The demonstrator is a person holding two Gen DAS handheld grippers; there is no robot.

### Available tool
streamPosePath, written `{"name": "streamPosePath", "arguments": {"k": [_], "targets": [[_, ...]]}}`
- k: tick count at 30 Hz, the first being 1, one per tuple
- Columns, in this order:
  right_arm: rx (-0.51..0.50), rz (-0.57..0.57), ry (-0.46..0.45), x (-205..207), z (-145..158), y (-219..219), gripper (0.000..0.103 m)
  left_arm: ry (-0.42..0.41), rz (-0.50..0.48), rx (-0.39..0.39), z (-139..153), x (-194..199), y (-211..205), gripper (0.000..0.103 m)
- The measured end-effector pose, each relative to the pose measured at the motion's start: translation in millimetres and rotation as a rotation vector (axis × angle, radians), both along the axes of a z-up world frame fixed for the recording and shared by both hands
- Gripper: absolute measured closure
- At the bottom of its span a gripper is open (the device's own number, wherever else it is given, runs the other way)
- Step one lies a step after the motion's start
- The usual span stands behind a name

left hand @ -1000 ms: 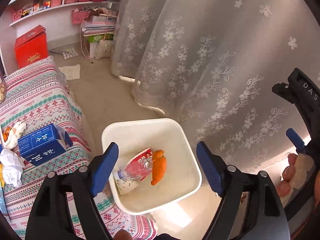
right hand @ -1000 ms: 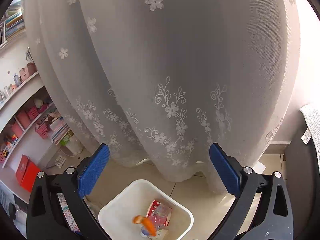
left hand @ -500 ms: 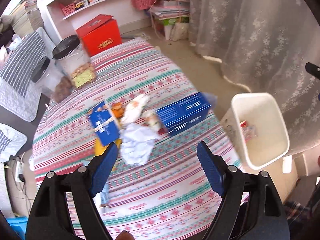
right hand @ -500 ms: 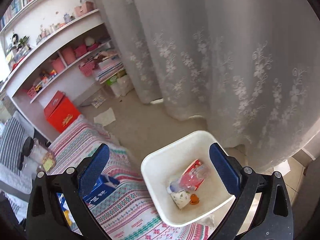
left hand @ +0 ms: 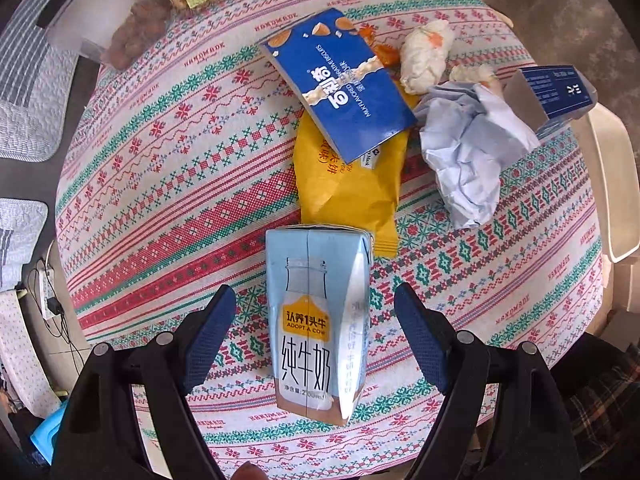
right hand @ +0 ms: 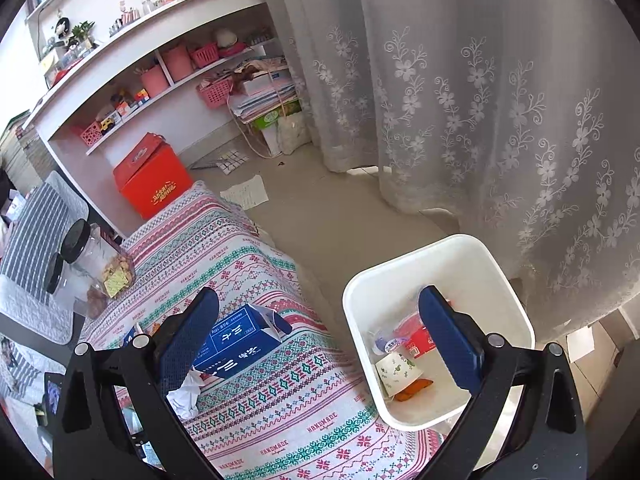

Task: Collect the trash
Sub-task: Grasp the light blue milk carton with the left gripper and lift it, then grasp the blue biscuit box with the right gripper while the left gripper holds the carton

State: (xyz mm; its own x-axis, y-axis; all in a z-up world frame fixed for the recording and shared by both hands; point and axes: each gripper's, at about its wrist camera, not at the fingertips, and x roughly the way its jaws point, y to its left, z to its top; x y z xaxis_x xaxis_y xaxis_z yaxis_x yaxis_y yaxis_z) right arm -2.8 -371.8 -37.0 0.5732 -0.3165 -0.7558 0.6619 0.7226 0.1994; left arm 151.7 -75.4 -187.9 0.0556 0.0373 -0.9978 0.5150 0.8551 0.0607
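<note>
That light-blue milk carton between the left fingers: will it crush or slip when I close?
The milk carton lies flat on the tablecloth, so rolling seems unlikely. Its dented side panel suggests thin, probably empty card that may buckle under a hard squeeze. The left gripper straddles it, open; the glossy print could slip slightly.

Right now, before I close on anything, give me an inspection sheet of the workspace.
Surface: table under a patterned cloth.
Job's things: milk carton lying between the left gripper's fingers, not gripped; yellow wrapper, blue biscuit box, crumpled paper, navy box; white bin beside the table, already holding a paper cup and a bottle.
Clutter: snack jars at the far edge.
Grippers: left gripper open; right gripper open, empty, up over the table edge and bin.
Cables: power strip and leads on the floor.
Surroundings: lace curtain, shelves, red box.
</note>
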Motion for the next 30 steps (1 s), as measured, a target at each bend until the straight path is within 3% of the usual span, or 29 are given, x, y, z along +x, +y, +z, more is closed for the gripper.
{"name": "streamPosePath", "arguments": {"k": [7,9,10,13,16,19,23,25,27,30], "targets": [[-0.021,0.033,0.033,14.1,-5.9,13.9,0.007,0.056,0.054,-0.095,-15.3,4.9,14.9,0.024],[-0.022,0.045,0.036,17.7,-6.9,17.6,0.007,0.061,0.058,-0.123,-14.6,0.2,19.1,0.042],[-0.024,0.052,0.038,19.4,-7.2,19.8,0.007,0.062,0.064,-0.132,-13.8,-2.1,23.2,0.046],[-0.024,0.086,0.039,25.0,-8.4,29.3,0.007,0.025,0.127,-0.199,2.0,-12.4,39.7,0.047],[-0.016,0.178,0.038,36.2,-9.0,47.9,0.007,-0.046,0.262,-0.342,39.4,-30.1,64.7,0.047],[-0.035,0.306,0.054,57.3,-12.6,82.7,0.007,-0.178,0.406,-0.479,89.7,-58.8,96.6,0.047],[-0.011,0.486,0.124,102.4,-29.6,140.1,0.007,-0.449,0.542,-0.519,150.5,-97.3,141.1,0.047],[-0.013,0.548,0.18,129.8,-43.4,168.8,0.007,-0.527,0.579,-0.537,163.4,-96.6,158.2,0.046],[-0.009,0.602,0.222,153.8,-57.6,194.8,0.007,-0.535,0.602,-0.542,162.8,-95.2,171.9,0.046],[-0.081,0.639,0.298,180.6,-80.8,228.9,0.007,-0.491,0.649,-0.56,162.0,-78.9,188.6,0.046]]}}
